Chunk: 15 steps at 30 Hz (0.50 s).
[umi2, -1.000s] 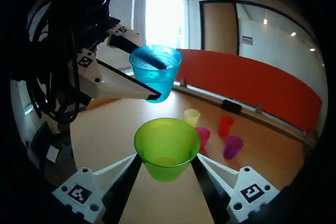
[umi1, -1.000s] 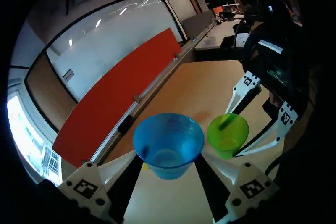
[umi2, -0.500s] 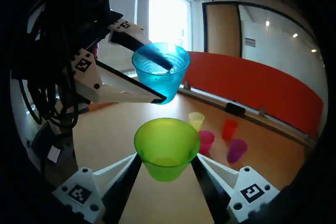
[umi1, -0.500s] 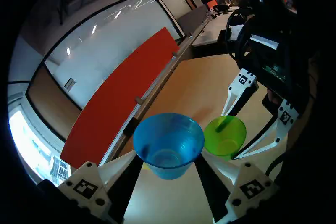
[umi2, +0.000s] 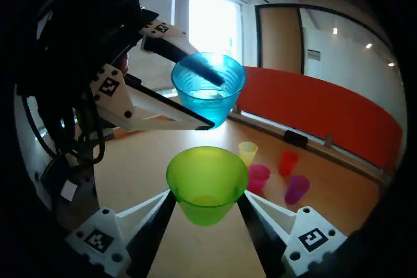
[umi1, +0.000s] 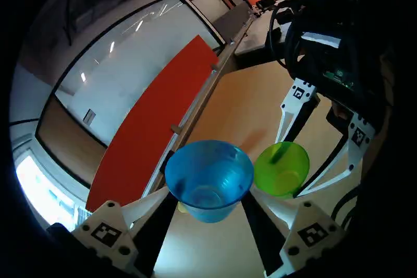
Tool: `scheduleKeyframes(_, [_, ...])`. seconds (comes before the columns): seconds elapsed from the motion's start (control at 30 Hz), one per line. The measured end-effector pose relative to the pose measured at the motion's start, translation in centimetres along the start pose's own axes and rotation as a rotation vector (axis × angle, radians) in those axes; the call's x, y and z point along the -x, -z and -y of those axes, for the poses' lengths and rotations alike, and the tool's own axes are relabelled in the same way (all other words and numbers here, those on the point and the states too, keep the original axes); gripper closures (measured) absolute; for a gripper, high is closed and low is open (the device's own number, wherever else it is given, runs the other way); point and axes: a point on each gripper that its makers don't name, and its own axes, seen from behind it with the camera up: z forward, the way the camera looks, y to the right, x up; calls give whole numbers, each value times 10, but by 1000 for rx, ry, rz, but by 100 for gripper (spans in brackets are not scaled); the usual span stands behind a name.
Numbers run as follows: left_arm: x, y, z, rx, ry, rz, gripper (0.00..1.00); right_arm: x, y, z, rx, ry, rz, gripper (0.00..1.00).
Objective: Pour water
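- My left jaws are pinching the blue cup by its sides, lifted clear of the surface and near upright.
- My right jaws are pinching the green cup the same way, mouth up.
- In the left gripper view, the green cup sits just beside the blue one on its right, rims close but apart.
- The right gripper view gives the height: the blue cup hangs above and a little beyond the green mouth.
- I judge the pour needs the blue rim brought over the green mouth, then tipped toward it.
- I cannot tell how much water either cup holds.
- The right gripper view also takes in a yellow cup, pink cup, red cup and purple cup standing beyond.
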Motion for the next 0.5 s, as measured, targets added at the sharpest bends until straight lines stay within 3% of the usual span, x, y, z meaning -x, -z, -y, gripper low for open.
scheduleKeyframes(0.5, [-6, -2, 4, -23, -78, -9, 21, -4, 2, 0, -10, 17, -7, 14])
